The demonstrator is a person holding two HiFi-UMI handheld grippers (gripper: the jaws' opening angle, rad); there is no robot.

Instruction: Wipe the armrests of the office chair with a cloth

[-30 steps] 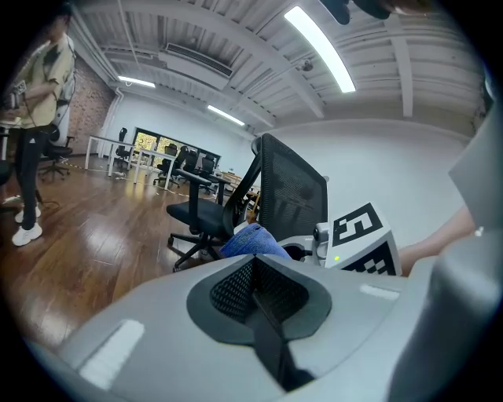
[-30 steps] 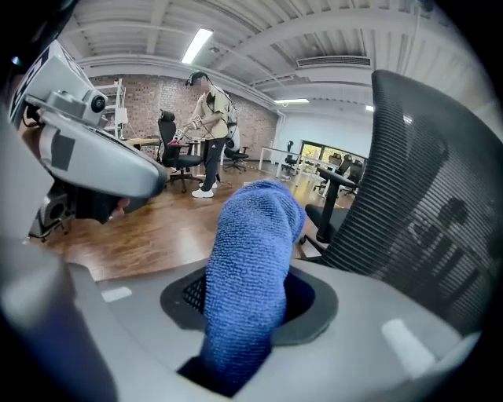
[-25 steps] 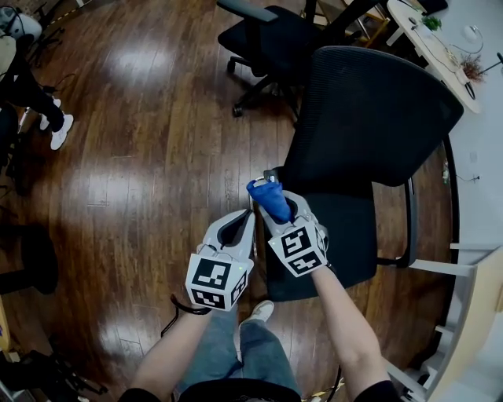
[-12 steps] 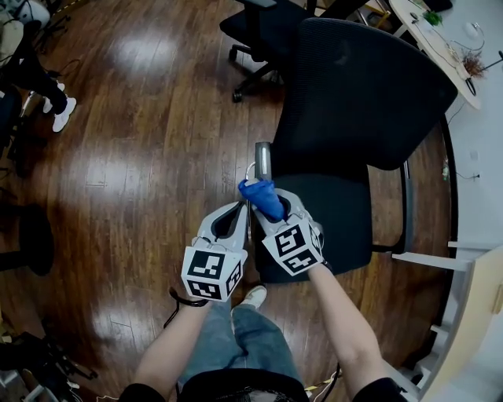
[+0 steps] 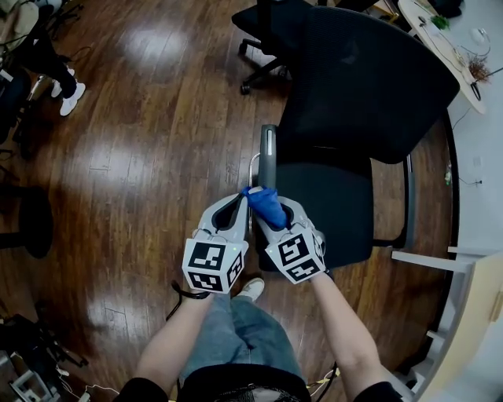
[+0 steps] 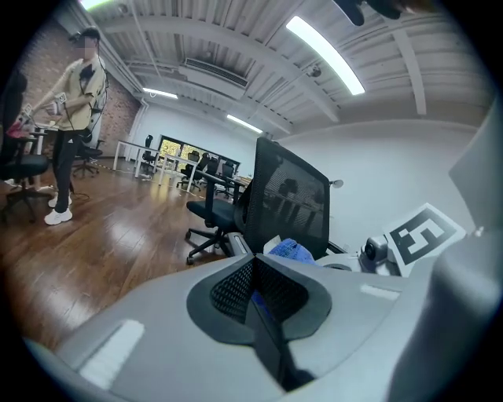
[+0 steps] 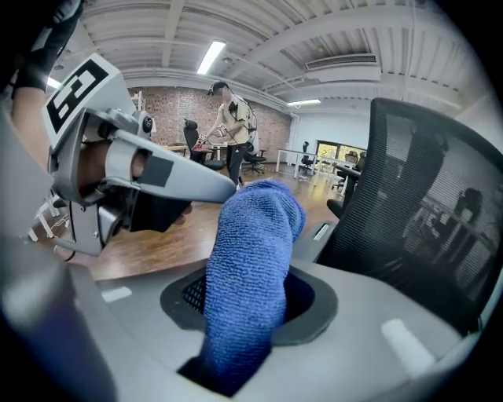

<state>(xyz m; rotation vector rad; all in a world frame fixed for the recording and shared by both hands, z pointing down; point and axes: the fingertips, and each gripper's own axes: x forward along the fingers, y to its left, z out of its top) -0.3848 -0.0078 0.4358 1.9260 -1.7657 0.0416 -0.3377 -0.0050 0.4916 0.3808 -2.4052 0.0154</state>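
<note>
Cloth [image 5: 263, 201], blue, is sitting clamped in right gripper [image 5: 271, 210] jaws at frame centre, at near end of armrest [image 5: 268, 153]. Left gripper [image 5: 238, 206], jaws pressing together, is crowding just left. Second chair [image 5: 263, 23] is standing upper centre.

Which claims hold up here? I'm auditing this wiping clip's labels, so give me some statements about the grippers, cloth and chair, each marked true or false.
1. The right gripper is clamped on a blue cloth. True.
2. The cloth lies flat on the chair's seat. False: it is held at the near end of the grey armrest, beside the seat.
3. The left gripper has its jaws spread wide. False: they are together.
4. The chair stands on a glossy wooden floor. True.
5. The cloth is white. False: it is blue.
</note>
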